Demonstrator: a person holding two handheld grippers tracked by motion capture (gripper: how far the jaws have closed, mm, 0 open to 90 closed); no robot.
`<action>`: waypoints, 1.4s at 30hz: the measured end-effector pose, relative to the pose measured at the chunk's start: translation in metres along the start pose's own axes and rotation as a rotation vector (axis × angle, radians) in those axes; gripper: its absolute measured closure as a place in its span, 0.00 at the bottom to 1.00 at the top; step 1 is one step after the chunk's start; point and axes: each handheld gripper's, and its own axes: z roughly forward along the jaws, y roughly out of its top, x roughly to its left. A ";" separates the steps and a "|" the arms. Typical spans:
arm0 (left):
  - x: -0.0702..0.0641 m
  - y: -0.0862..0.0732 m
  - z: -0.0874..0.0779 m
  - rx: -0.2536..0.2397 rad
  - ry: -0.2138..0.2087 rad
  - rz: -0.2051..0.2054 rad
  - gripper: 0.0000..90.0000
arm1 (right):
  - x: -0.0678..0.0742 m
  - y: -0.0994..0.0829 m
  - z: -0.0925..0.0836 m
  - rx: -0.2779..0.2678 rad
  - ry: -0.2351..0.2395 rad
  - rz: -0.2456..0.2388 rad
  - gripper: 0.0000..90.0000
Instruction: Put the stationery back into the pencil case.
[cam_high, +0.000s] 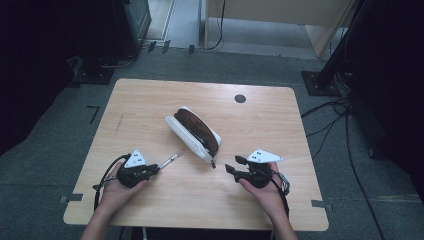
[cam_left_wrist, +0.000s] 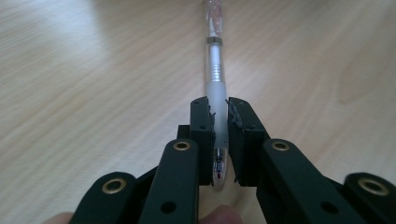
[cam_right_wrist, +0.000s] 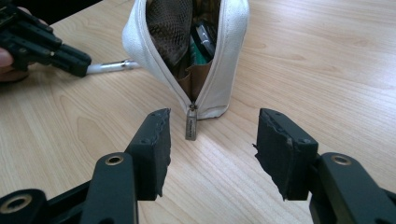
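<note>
Closest to the lens in the left gripper view, my left gripper (cam_left_wrist: 221, 135) had its jaws pinched tight on the pen (cam_left_wrist: 215, 79), gripping it near the tip end, barrel running straight away toward the top of the frame along the gripper's own line. In the high view the pen (cam_high: 171, 159) sat lower left of centre, its free end aimed up and right at the pencil case (cam_high: 194, 133), which lay on the table (cam_high: 150, 100) mid-frame, long axis diagonal from upper left to lower right, zipper open. My right gripper (cam_right_wrist: 212, 149) had its jaws spread with nothing between them, just short of the zipper pull (cam_right_wrist: 191, 122). So I figured the left hand was the one to feed the pen into the opening.
</note>
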 end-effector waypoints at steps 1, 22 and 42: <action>-0.003 -0.001 -0.001 -0.008 -0.003 0.006 0.91 | 0.000 -0.001 0.000 0.002 0.005 -0.001 0.51; -0.041 0.007 0.012 0.027 -0.272 0.199 0.91 | 0.015 -0.018 0.034 0.100 0.253 -0.122 0.59; -0.039 0.004 0.013 0.013 -0.290 0.186 0.91 | 0.029 -0.012 0.070 0.106 0.326 -0.279 0.68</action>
